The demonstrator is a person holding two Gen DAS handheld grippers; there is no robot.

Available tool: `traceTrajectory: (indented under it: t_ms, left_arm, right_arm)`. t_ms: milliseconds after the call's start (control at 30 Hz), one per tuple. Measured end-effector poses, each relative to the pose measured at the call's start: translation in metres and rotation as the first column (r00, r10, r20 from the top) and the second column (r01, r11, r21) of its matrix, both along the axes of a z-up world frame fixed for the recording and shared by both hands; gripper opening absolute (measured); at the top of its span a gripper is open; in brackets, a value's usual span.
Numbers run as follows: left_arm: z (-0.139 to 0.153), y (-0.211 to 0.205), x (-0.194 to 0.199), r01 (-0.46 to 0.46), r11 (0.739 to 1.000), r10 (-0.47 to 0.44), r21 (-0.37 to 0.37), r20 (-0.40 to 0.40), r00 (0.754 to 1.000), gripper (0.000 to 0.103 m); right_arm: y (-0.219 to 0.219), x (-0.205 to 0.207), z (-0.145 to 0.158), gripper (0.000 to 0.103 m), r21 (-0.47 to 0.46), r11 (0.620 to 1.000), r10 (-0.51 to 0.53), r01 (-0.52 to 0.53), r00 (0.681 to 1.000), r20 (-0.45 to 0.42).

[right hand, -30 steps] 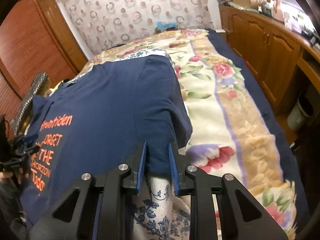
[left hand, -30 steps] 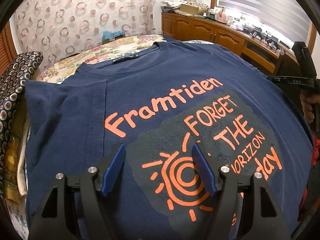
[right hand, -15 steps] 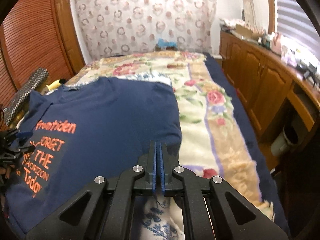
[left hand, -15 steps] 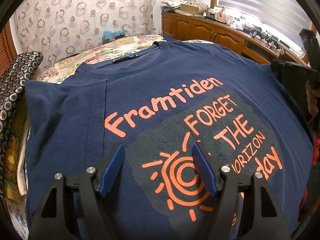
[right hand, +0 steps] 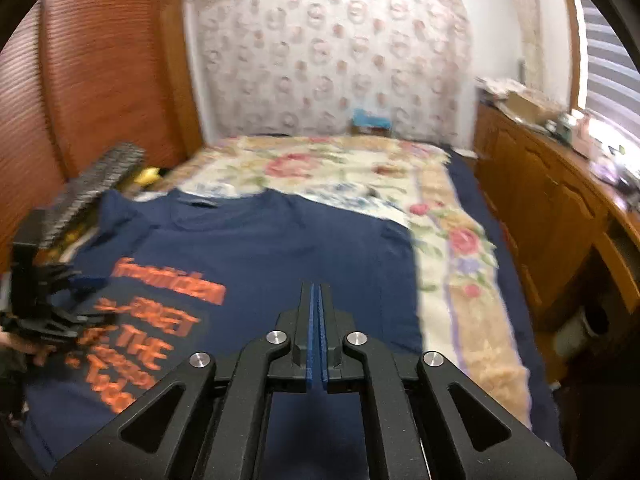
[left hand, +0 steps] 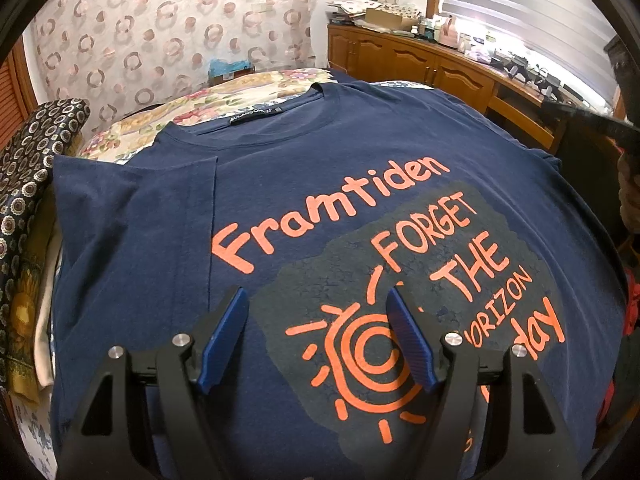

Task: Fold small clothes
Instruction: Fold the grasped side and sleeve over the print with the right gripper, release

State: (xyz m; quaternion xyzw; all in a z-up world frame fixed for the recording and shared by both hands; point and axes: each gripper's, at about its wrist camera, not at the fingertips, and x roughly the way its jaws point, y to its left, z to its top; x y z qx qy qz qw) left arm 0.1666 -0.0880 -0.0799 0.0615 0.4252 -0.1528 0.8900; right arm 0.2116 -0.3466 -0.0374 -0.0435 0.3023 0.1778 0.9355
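Two grippers: the left gripper (left hand: 316, 336), jaws apart, hovers over the shirt (left hand: 320, 184); the right gripper (right hand: 318, 336), jaws together, hangs nearer its right edge.

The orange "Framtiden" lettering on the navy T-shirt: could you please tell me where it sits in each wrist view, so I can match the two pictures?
Left wrist: the "Framtiden" lettering runs across the picture's middle, rising to the right, above the open left tongs.
Right wrist: the lettering is blurred, at the left, left of the shut right tongs.
Shared landmark: the circle-patterned curtain behind the bed.
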Motion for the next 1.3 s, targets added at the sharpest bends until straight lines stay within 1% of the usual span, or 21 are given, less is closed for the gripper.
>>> traceTrajectory:
  t_ms: [33,100,167,200,267,333,400,467,500,533,567,600,633,733,833,933,1033,1100,1167,1233,1300]
  left_arm:
    - [0.0,0.0,0.0,-0.004,1.0,0.004,0.0,-0.002,1.0,0.073]
    - [0.001,0.001,0.001,-0.012,1.0,0.012,0.005,-0.008,1.0,0.073]
    - [0.002,0.001,0.001,-0.023,1.0,0.023,0.007,-0.027,0.999,0.072]
    - [0.003,0.002,0.001,-0.031,1.0,0.031,0.005,-0.036,0.999,0.072]
    - [0.006,0.001,-0.002,-0.022,1.0,0.022,-0.019,-0.034,0.999,0.072]
    - [0.017,-0.002,-0.011,0.005,0.998,-0.005,-0.059,0.007,1.0,0.072]
    - [0.027,-0.004,-0.019,0.025,0.996,-0.021,-0.088,0.043,0.999,0.072]
    - [0.039,-0.007,-0.028,0.039,0.993,-0.03,-0.114,0.076,0.997,0.072]
    - [0.044,-0.008,-0.032,0.047,0.991,-0.035,-0.127,0.089,0.995,0.072]
    - [0.049,-0.009,-0.037,0.056,0.989,-0.042,-0.14,0.102,0.994,0.072]
    - [0.052,-0.008,-0.039,0.062,0.987,-0.046,-0.145,0.111,0.993,0.072]
    - [0.055,-0.009,-0.043,0.068,0.987,-0.051,-0.146,0.122,0.991,0.072]
    - [0.056,-0.009,-0.045,0.072,0.987,-0.054,-0.143,0.128,0.99,0.072]
    - [0.056,-0.013,-0.049,0.078,0.989,-0.06,-0.128,0.142,0.988,0.072]
    - [0.053,-0.013,-0.049,0.075,0.99,-0.058,-0.119,0.138,0.989,0.072]
    - [0.049,-0.014,-0.048,0.066,0.99,-0.05,-0.125,0.13,0.99,0.072]
    - [0.049,-0.013,-0.051,0.054,0.989,-0.036,-0.139,0.13,0.991,0.072]
    - [0.05,-0.012,-0.052,0.051,0.988,-0.031,-0.145,0.134,0.99,0.072]
    - [0.051,-0.012,-0.055,0.049,0.988,-0.027,-0.147,0.143,0.989,0.072]
    - [0.052,-0.012,-0.057,0.048,0.988,-0.026,-0.149,0.15,0.988,0.072]
    - [0.053,-0.011,-0.059,0.049,0.987,-0.026,-0.151,0.153,0.988,0.072]
  right_arm:
    - [-0.007,0.003,-0.005,0.02,-0.003,1.0,-0.024,0.023,1.0,-0.016]
    - [-0.022,0.009,-0.016,0.03,0.007,0.998,-0.059,0.06,0.996,-0.059]
    - [-0.036,0.013,-0.027,0.032,0.001,0.995,-0.095,0.095,0.991,-0.093]
    - [-0.04,0.013,-0.03,0.035,-0.006,0.994,-0.111,0.111,0.989,-0.102]
    - [-0.051,0.015,-0.04,0.036,0.002,0.99,-0.136,0.138,0.98,-0.144]
    - [-0.06,0.019,-0.051,0.036,0.018,0.989,-0.143,0.149,0.969,-0.204]
    - [-0.065,0.021,-0.059,0.036,0.025,0.986,-0.154,0.164,0.96,-0.235]
    - [-0.069,0.022,-0.063,0.035,0.057,0.985,-0.142,0.162,0.956,-0.256]
    - [-0.07,0.021,-0.063,0.027,0.075,0.985,-0.132,0.156,0.955,-0.264]
    - [-0.07,0.02,-0.062,0.015,0.09,0.986,-0.115,0.143,0.957,-0.265]
    - [-0.068,0.02,-0.06,0.014,0.091,0.987,-0.105,0.132,0.959,-0.262]
    - [-0.065,0.018,-0.058,0.009,0.063,0.989,-0.112,0.131,0.963,-0.247]
    - [-0.061,0.016,-0.056,0.006,0.019,0.992,-0.119,0.127,0.968,-0.222]
    - [-0.056,0.01,-0.046,0.004,-0.013,0.99,-0.141,0.14,0.978,-0.152]
    - [-0.047,0.002,-0.029,0.004,-0.026,0.989,-0.144,0.143,0.987,-0.068]
    - [-0.03,-0.003,-0.011,0.004,-0.038,0.994,-0.101,0.101,0.995,0.005]
    - [-0.006,-0.011,0.004,0.004,-0.055,0.998,-0.026,0.03,0.997,0.067]
    - [0.009,-0.017,0.008,0.004,-0.057,0.998,0.024,-0.02,0.996,0.082]
    - [0.024,-0.022,0.008,0.004,-0.06,0.996,0.075,-0.071,0.994,0.079]
    - [0.036,-0.024,-0.002,0.004,-0.053,0.992,0.12,-0.117,0.992,0.038]
    - [0.043,-0.024,-0.014,0.004,-0.065,0.989,0.135,-0.135,0.991,-0.001]
